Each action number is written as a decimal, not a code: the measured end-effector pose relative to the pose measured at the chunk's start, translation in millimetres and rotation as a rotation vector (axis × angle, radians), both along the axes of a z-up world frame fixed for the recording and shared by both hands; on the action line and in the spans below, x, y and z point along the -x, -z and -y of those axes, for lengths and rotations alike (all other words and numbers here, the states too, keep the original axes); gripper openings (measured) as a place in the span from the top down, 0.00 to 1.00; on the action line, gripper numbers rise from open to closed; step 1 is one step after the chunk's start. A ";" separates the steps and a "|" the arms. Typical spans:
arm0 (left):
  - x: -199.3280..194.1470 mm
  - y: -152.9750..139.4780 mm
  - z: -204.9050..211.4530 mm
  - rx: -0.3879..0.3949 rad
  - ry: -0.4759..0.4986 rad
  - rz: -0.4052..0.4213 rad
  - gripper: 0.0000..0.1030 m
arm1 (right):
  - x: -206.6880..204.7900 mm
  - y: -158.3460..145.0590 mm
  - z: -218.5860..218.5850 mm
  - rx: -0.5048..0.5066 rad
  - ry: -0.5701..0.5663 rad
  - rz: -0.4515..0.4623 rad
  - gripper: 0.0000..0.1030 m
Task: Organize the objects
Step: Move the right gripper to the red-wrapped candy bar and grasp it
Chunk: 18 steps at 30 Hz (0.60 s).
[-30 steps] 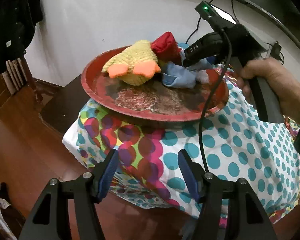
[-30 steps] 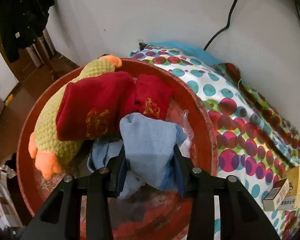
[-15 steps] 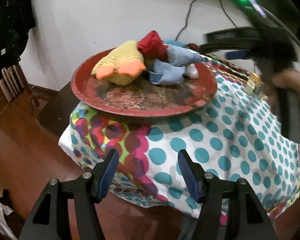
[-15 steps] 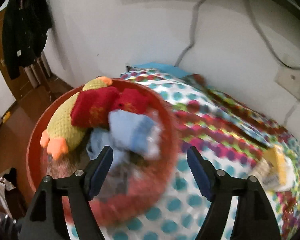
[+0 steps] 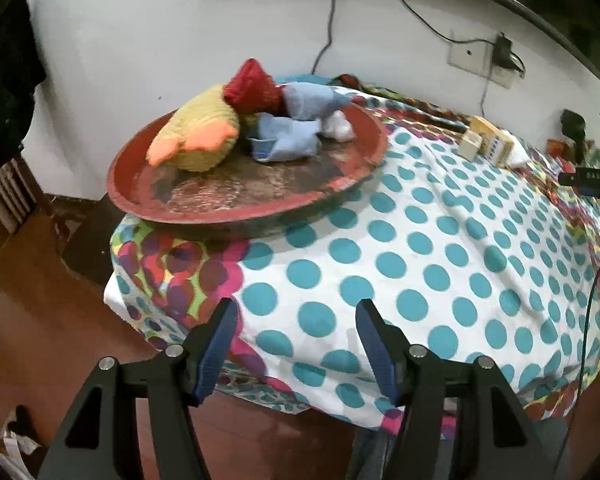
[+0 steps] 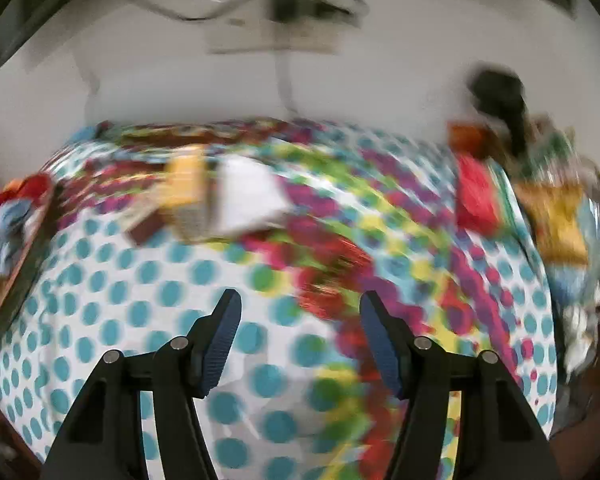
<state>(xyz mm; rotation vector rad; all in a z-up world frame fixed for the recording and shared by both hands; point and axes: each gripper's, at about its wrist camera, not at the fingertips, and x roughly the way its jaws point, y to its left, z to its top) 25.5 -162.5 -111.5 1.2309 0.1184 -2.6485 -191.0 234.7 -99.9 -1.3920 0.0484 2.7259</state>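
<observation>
Both tongs are being held with nothing between their blue pads: the left gripper [image 5: 294,344] is standing wide over the near edge of the polka-dot tablecloth [image 5: 440,264], and the right gripper [image 6: 300,338], whose jaws have just been closing partway from a wider gape, is being carried above the cloth in a heavily blurred view. At 11 o'clock from the left gripper a single round red tray [image 5: 148,184] is being borne on the cloth, and in it four soft things are being kept together: one yellow knitted duck [image 5: 204,136], one red cloth [image 5: 254,88] lying against the duck, and two light-blue cloths [image 5: 296,136], with a small white scrap [image 5: 338,126] just beside them. At 1 o'clock, well apart from the tray, two small yellow boxes [image 5: 486,144] are being left side by side. Nothing is standing between the left gripper and the tray.
</observation>
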 end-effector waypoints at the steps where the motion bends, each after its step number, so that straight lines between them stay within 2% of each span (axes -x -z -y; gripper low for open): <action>1: -0.1 0.2 -3.2 0.014 0.004 -0.004 0.39 | 2.3 6.0 -7.9 0.013 0.012 0.014 0.42; 5: 0.5 2.5 -9.1 0.030 0.029 -0.002 0.39 | 11.4 17.5 -17.7 0.046 0.047 0.015 0.42; 12: 1.0 5.4 -15.2 0.068 0.048 -0.008 0.39 | 34.6 34.2 -9.4 0.024 0.060 0.015 0.43; 14: 2.3 7.8 -17.1 0.057 0.058 -0.006 0.39 | 39.0 40.4 -10.0 0.026 0.056 0.019 0.46; 18: 11.1 7.3 -24.1 0.033 0.087 0.008 0.39 | 38.3 44.0 -9.1 -0.013 -0.006 -0.002 0.64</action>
